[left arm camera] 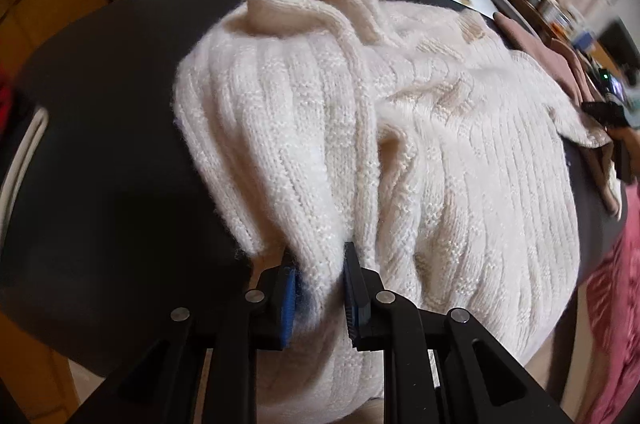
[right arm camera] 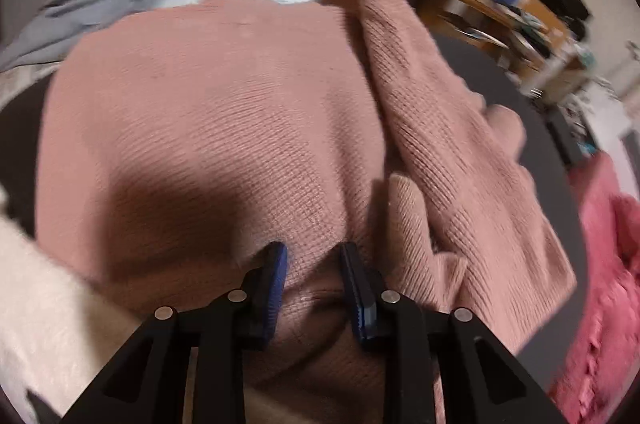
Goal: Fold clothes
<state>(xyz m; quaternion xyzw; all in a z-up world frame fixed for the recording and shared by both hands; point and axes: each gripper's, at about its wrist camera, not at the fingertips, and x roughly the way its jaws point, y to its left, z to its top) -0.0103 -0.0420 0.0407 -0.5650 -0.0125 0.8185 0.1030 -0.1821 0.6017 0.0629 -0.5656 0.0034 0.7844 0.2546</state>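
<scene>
Cream sweater (left arm camera: 400,127): left tongs (left arm camera: 320,284) clamped on its edge; the thin bite may slip.
Pink sweater (right arm camera: 208,127): right tongs (right arm camera: 314,280) clamp a bunched fold; layers could drag.

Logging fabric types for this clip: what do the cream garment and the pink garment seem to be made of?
Cream garment: looks like a thick, chunky knit, probably wool or acrylic; raised ribs and a fuzzy halo along its edges show it, matte. Pink garment: seems a finer, thinner knit with small, tight ribbing and a smooth matte face; the fibre cannot be told from here.
</scene>
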